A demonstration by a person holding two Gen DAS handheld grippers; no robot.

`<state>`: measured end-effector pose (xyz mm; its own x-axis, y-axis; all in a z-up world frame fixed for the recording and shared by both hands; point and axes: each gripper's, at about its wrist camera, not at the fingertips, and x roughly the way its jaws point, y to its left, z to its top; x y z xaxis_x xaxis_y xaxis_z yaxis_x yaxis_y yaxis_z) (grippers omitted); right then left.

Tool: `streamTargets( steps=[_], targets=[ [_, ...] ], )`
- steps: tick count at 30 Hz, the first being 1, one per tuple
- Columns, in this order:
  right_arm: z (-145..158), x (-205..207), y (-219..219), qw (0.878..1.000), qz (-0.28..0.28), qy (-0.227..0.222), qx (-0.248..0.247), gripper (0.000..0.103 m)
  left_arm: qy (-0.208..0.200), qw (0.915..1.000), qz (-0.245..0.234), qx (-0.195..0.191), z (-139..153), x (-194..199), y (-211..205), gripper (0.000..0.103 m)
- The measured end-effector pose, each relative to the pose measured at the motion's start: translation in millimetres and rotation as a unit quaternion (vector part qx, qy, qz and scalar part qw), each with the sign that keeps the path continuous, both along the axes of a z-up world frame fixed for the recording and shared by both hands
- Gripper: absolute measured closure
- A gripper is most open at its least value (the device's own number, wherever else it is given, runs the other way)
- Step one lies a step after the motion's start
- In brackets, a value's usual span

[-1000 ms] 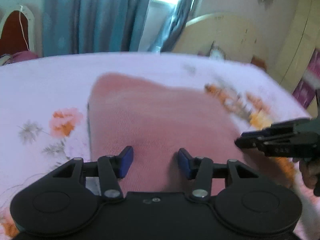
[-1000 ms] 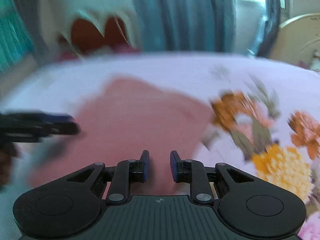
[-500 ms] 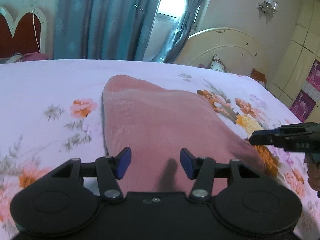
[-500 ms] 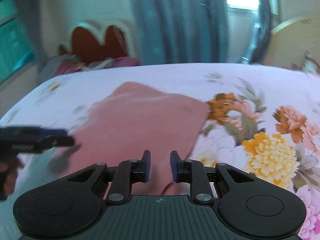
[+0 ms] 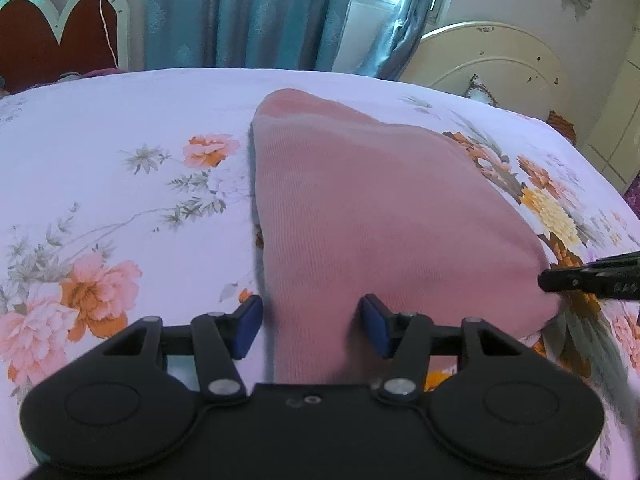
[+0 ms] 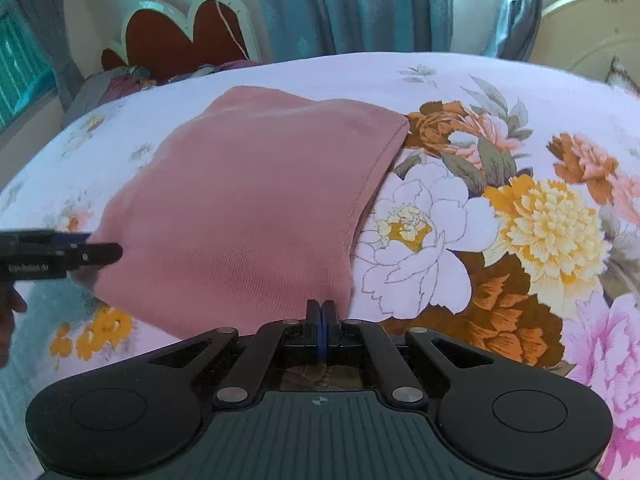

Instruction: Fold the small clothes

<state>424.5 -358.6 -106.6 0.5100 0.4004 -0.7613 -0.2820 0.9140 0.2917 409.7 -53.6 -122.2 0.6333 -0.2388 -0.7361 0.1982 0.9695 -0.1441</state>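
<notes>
Floral-sheeted bed (image 5: pixel 120 184) bearing pink garment (image 6: pixel 248 208) at frame centre; right tool (image 6: pixel 322 316) pinched fully together at near right corner, grip unclear; left tool (image 5: pixel 311 326) opening astride near hem, unclamped; recommended: seat both corners before lifting evenly.

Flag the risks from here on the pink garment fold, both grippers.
1. The right gripper is shut at the pink garment's near corner; whether cloth is caught is unclear, so it may lift nothing.
2. The left gripper straddles the left edge, its jaws opening, with no grip; a right-side pull alone could drag the garment across the floral bedsheet and skew the fold.
</notes>
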Motion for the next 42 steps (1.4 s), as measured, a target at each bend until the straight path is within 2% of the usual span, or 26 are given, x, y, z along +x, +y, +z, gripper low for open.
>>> streamTargets(
  steps=[1, 2, 3, 4, 5, 6, 10, 12, 14, 15, 17, 20, 26, 29, 31, 36, 38, 39, 42],
  targets=[
    [5.1, -2.5, -6.1, 1.0, -0.012, -0.002, 0.019, 0.103, -0.006, 0.9999, 0.006, 0.009, 2.6, -0.8, -1.4, 0.033],
    [8.8, -3.1, -13.5, 0.999, -0.032, -0.005, 0.043, 0.103, -0.014, 0.9994, 0.016, 0.028, 5.1, -1.8, -3.7, 0.014],
    [11.8, -5.0, -20.9, 0.997, -0.046, -0.004, 0.062, 0.097, -0.021, 0.9985, 0.023, 0.046, 7.2, -2.3, -5.8, 0.01],
    [14.3, -5.2, -25.6, 0.996, -0.056, -0.001, 0.075, 0.065, -0.023, 0.9983, 0.023, 0.049, 9.2, -2.3, -4.8, 0.01],
    [15.0, -3.8, -30.9, 0.994, -0.071, -0.002, 0.085, 0.045, -0.019, 0.9987, 0.023, 0.042, 11.1, -1.1, -3.2, 0.01],
    [15.2, -1.9, -36.3, 0.992, -0.083, -0.006, 0.096, 0.032, -0.018, 0.9989, 0.024, 0.035, 13.3, 0.1, -1.5, 0.01],
    [8.7, 21.6, -52.9, 0.98, -0.099, 0.039, 0.169, 0.032, -0.013, 0.9997, 0.009, -0.019, 23.4, 13.0, 10.7, 0.014],
    [2.4, 37.4, -63.1, 0.968, -0.111, 0.068, 0.217, 0.033, 0.008, 0.9988, 0.007, -0.047, 22.9, 26.9, 17.4, 0.017],
    [-7.0, 52.2, -69.9, 0.956, -0.121, 0.105, 0.244, 0.037, 0.032, 0.996, 0.006, -0.083, 18.3, 43.7, 24.8, 0.024],
    [-11.5, 60.2, -71.8, 0.953, -0.122, 0.117, 0.251, 0.044, 0.048, 0.9934, 0.007, -0.104, 14.5, 52.5, 29.0, 0.025],
    [-18.7, 70.9, -74.8, 0.947, -0.118, 0.138, 0.265, 0.045, 0.075, 0.9868, 0.015, -0.143, 5.2, 66.4, 32.4, 0.033],
    [-31.1, 81.9, -77.8, 0.942, -0.111, 0.174, 0.263, 0.045, 0.113, 0.9759, 0.021, -0.185, -9.4, 82.2, 36.6, 0.036],
    [-40.1, 94.4, -81.9, 0.932, -0.076, 0.184, 0.303, 0.045, 0.118, 0.977, 0.019, -0.177, -14.6, 93.8, 30.2, 0.038],
    [-42.6, 105.1, -73.6, 0.932, -0.061, 0.18, 0.309, 0.046, 0.121, 0.9773, 0.018, -0.173, -14.9, 101.2, 27.1, 0.038],
    [-43.7, 112.3, -68.6, 0.932, -0.057, 0.18, 0.309, 0.053, 0.124, 0.9769, 0.017, -0.174, -15.0, 107.1, 25.8, 0.038],
    [-48.5, 121.0, -53.7, 0.931, -0.058, 0.178, 0.313, 0.062, 0.128, 0.9755, 0.025, -0.177, -15.6, 115.5, 23.8, 0.038],
    [-49.1, 122.4, -48.5, 0.936, -0.061, 0.174, 0.299, 0.07, 0.124, 0.9792, 0.02, -0.16, -14.4, 116.6, 17.3, 0.044],
    [-46.8, 122.4, -46.0, 0.942, -0.061, 0.169, 0.282, 0.079, 0.119, 0.9816, 0.017, -0.148, -13.1, 117.6, 14.9, 0.046],
    [-34.6, 119.4, -32.4, 0.962, -0.049, 0.141, 0.23, 0.082, 0.1, 0.989, 0.001, -0.109, -7.3, 115.5, 1.5, 0.056]
  ],
)
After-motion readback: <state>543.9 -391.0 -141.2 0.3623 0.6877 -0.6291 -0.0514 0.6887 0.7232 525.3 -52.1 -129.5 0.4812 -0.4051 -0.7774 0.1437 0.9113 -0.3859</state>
